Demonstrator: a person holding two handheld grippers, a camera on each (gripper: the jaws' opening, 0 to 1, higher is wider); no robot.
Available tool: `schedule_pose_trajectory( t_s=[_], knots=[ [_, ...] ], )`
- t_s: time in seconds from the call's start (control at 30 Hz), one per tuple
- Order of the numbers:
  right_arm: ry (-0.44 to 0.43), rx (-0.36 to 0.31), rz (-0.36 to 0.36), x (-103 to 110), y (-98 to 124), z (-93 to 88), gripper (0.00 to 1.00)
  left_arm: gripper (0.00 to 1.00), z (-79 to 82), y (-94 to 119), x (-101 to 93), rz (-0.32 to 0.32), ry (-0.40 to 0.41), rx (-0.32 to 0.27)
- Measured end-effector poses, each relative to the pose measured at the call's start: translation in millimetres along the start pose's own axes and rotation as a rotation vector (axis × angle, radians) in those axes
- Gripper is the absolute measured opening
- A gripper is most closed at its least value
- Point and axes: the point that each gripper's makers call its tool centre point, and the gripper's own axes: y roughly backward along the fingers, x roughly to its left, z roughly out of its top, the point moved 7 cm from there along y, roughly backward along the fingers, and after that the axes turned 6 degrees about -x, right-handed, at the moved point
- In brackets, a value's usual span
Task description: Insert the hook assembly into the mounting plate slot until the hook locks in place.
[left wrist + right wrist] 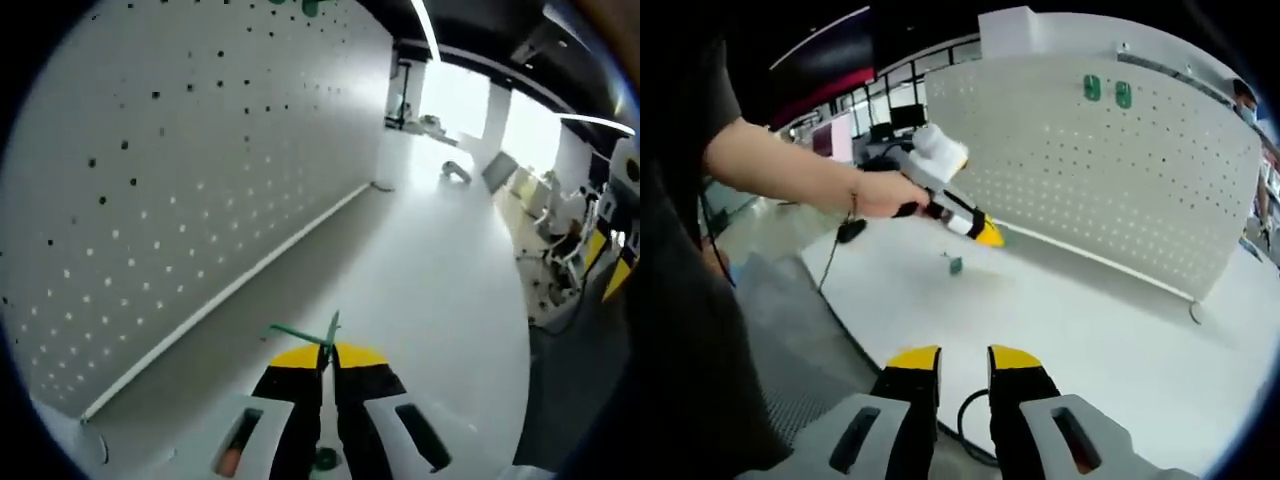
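task stage: early, by my judgement; the hook is in my grip and nothing of it has met the board yet.
left tongs: pressed together on the green hook assembly, seen at lower centre of the left gripper view; its thin green arm sticks out past my yellow tips.
left tongs, other view: in the right gripper view they sit at upper centre-left, held in my hand, with a small green piece hanging just below the tips, above the tabletop.
right tongs: spread a little, pinching nothing, at the bottom of the right gripper view.
mounting plate: white pegboard standing upright along the far edge of the tabletop; fills the left half of the left gripper view.
hooks already on plate: two small green pieces near the top of the board, upper right of the right gripper view.
left to do: i judge i must carry the hook to the board, seat it in a slot and press until it locks; the hook and board are well apart.
tabletop: plain white, matte, with a dark cable near my right tongs.
room: open workshop, ceiling strip lights, bright windows at upper right of the left gripper view, dark grey floor beside the tabletop.
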Motion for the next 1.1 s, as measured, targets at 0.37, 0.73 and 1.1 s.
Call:
schedule_pose_trajectory(
  t_s=[0.37,0.73,1.1],
  knots=[
    [0.012,0.006,0.036,13.0,1.9,-7.7,0.18,0.02,14.2,50.8,-31.6,-0.012,-0.033,-0.042],
    [0.01,-0.001,0.06,20.8,3.2,-7.4,0.18,0.02,6.1,87.1,-83.7,-0.067,-0.079,-0.013],
    [0.011,-0.029,0.09,32.4,0.3,5.1,0.18,0.03,-1.6,108.0,-126.9,-0.116,-0.106,-0.023]
  ],
)
